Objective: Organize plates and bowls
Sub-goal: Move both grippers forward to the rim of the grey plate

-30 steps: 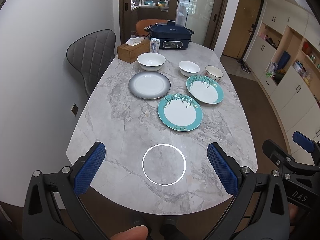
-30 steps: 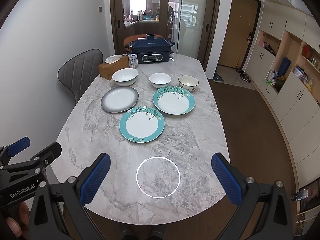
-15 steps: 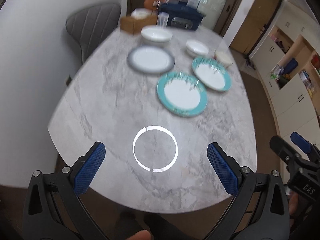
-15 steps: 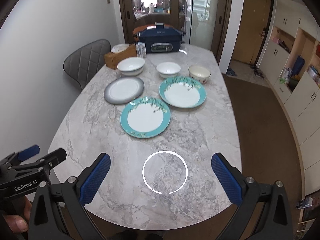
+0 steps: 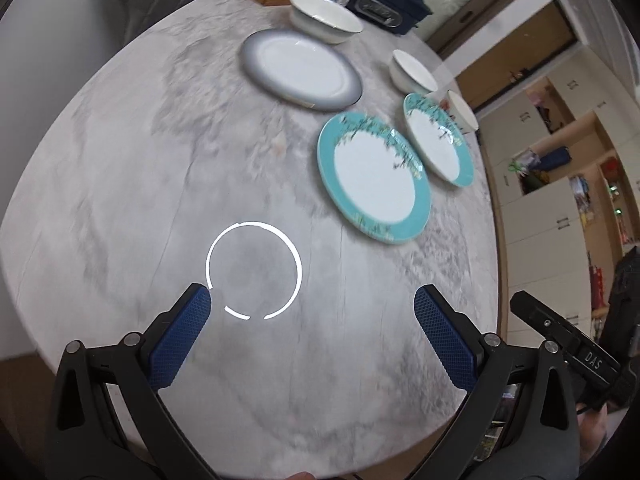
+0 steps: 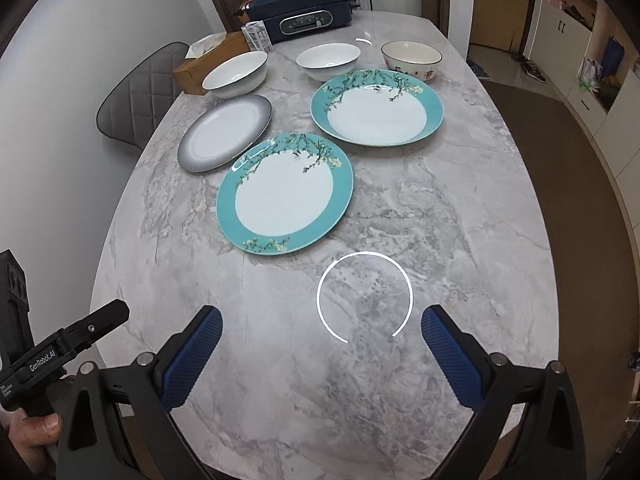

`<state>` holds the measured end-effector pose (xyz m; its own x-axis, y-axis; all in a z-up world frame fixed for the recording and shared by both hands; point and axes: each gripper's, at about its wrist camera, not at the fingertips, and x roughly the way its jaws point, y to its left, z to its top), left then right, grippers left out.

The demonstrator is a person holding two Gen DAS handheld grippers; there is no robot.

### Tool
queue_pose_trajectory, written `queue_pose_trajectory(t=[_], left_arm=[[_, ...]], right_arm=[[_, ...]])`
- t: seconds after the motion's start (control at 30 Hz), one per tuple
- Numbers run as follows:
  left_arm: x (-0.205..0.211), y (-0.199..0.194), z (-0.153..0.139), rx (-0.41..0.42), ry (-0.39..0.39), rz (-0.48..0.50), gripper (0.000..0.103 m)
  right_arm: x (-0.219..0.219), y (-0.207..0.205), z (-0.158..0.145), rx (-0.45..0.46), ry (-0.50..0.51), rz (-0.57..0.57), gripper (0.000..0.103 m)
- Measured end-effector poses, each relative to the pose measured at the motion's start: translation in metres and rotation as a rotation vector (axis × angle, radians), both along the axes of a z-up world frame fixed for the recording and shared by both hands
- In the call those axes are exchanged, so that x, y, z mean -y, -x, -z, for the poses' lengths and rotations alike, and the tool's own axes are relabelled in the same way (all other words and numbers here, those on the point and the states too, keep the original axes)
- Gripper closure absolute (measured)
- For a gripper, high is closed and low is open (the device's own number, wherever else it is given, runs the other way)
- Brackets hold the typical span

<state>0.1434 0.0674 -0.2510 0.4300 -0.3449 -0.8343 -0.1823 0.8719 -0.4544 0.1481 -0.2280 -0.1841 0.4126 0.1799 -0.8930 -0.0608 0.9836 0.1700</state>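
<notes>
Closing in on the near teal plate [image 6: 285, 194] with both tools spread wide and empty, I hold the left tool [image 5: 312, 306] and the right tool [image 6: 322, 326] low over the bare end of the counter [image 6: 460, 240]. The far teal plate [image 6: 377, 107] lies just behind the near one, the grey-rimmed plate [image 6: 225, 137] to their left, and three bowls sit in a row behind: the large white bowl [image 6: 235, 74], the small white bowl [image 6: 329, 61] and the patterned bowl [image 6: 411, 59]. To do this well, I judge one pad should slide under the near rim and lift it level, stacking teal on teal. Compared with a second ago, both tools are closer and lower, the left view tilted and blurred.
</notes>
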Motion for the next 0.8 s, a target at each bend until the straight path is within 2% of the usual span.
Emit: queue_pose_trajectory(t=[0.07,0.13,0.2,0.23,0.27,0.33,0.43,0.5,0.63,0.7,0.8], left_arm=[[-0.010,-0.029,0.000,0.019,-0.019,0.032,0.001],[-0.024,-0.063,0.008,-0.074,-0.058,0.049,0.000],[-0.048,-0.097,0.027,-0.210,-0.016,0.019,0.001],[-0.061,-0.109,0.034,-0.219,0.012,-0.004,0.001],[-0.075,-0.124,0.037,-0.209,0.006,-0.027,0.001],[-0.093,-0.149,0.038,-0.195,-0.062,-0.049,0.001],[-0.117,-0.189,0.034,-0.141,-0.095,-0.056,0.001],[-0.129,-0.214,0.032,-0.087,-0.143,-0.081,0.001],[-0.128,-0.256,0.038,-0.003,-0.236,-0.010,0.001],[-0.125,-0.274,0.045,0.011,-0.235,0.028,0.001],[-0.123,-0.301,0.059,-0.035,-0.203,0.045,0.001]], right_arm=[[-0.009,-0.020,0.002,0.002,-0.019,0.011,0.002],[-0.023,-0.044,0.000,0.027,-0.017,-0.003,0.002],[-0.037,-0.068,-0.001,0.039,-0.020,-0.019,0.003],[-0.043,-0.081,-0.003,0.047,-0.026,-0.024,0.004],[-0.049,-0.095,-0.005,0.058,-0.036,-0.028,0.005],[-0.058,-0.120,-0.009,0.076,-0.040,-0.057,0.005],[-0.070,-0.160,-0.011,0.112,-0.062,-0.094,0.005],[-0.078,-0.187,-0.007,0.109,-0.065,-0.122,0.005],[-0.091,-0.241,0.011,0.078,-0.089,-0.173,0.005],[-0.096,-0.265,0.024,0.053,-0.110,-0.194,0.010],[-0.105,-0.294,0.047,0.002,-0.130,-0.237,0.018]])
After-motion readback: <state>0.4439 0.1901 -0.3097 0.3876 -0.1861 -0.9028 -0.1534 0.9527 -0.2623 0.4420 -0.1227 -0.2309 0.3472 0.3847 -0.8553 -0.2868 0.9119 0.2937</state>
